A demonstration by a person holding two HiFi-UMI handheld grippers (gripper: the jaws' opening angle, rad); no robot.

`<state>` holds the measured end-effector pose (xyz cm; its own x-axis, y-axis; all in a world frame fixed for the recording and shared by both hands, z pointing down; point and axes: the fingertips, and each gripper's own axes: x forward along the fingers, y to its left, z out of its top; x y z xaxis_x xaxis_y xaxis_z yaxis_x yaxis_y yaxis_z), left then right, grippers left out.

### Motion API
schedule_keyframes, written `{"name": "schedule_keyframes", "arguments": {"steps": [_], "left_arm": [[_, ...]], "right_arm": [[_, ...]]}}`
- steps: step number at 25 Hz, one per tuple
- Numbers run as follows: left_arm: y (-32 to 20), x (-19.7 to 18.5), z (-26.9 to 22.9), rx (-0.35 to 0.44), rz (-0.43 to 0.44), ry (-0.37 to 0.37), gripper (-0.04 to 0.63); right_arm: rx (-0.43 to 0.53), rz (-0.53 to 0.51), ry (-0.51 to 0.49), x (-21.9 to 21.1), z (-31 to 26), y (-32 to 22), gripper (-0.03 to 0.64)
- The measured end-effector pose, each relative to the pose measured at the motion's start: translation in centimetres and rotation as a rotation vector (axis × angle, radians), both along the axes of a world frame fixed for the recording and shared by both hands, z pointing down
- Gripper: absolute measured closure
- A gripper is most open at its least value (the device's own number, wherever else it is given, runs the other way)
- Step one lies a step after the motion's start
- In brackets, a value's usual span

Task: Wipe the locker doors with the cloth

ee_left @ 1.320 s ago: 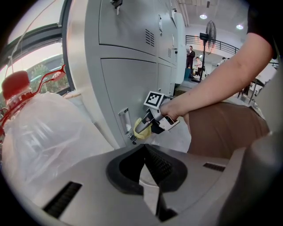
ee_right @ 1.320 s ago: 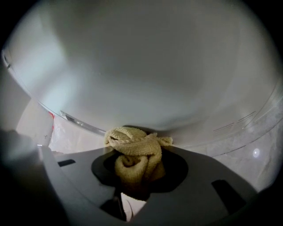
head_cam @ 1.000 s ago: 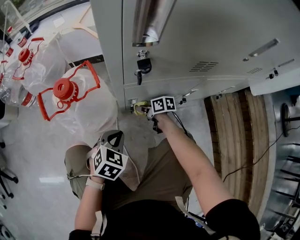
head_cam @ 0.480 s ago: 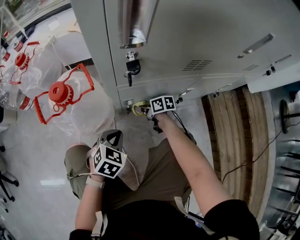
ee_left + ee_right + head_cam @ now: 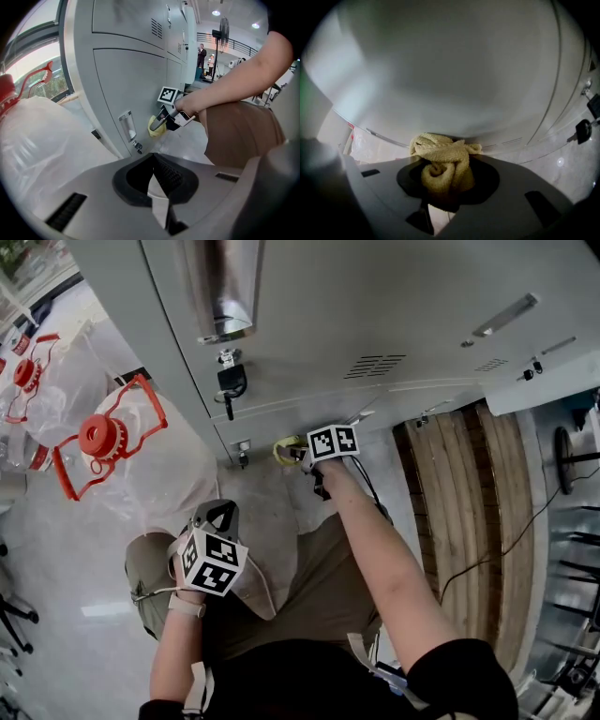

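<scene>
The grey locker doors (image 5: 375, 324) fill the top of the head view. My right gripper (image 5: 298, 454) is shut on a bunched yellow cloth (image 5: 284, 450) and presses it against the bottom edge of the lowest door (image 5: 450, 70). In the right gripper view the cloth (image 5: 440, 161) bulges out from between the jaws of the right gripper (image 5: 440, 183) and touches the door. The left gripper view shows the same cloth (image 5: 156, 127) against the door, right of a small lock (image 5: 126, 126). My left gripper (image 5: 157, 180) is shut and empty, held back near the person's knee (image 5: 217, 517).
Clear plastic bags with red handles (image 5: 98, 437) lie on the floor at the left. A wooden board (image 5: 469, 512) and a thin cable (image 5: 487, 568) lie at the right. Keys hang in the locks (image 5: 228, 385). Far off, people (image 5: 202, 54) stand beside a fan.
The right gripper has slid the cloth to the right along the lower door, away from the small lock. The left gripper has stayed by the knee.
</scene>
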<state>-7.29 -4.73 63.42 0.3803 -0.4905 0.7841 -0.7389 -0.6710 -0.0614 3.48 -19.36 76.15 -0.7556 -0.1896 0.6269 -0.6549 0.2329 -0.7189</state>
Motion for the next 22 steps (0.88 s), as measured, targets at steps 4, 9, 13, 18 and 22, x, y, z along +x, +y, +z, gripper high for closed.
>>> {"name": "schedule_keyframes", "arguments": {"steps": [4,9,13,18,22], "left_arm": [[-0.1,0.7,0.0,0.001,0.006,0.004,0.586],[-0.1,1.3,0.0,0.004,0.010,0.009,0.586],[0.0,1.7,0.2,0.004,0.014,0.005,0.586],[0.1,1.7,0.1,0.004,0.011,0.001,0.586],[0.1,1.7,0.2,0.004,0.010,-0.002,0.586]], "right_arm": [[0.009,0.022,0.054,2.5,0.3,-0.6,0.485],[0.032,0.087,0.152,6.3,0.8,-1.6,0.485],[0.053,0.103,0.214,8.1,1.0,-2.0,0.483],[0.085,0.071,0.318,9.1,1.4,-2.3,0.482],[0.123,0.027,0.421,9.6,1.9,-2.4,0.483]]}}
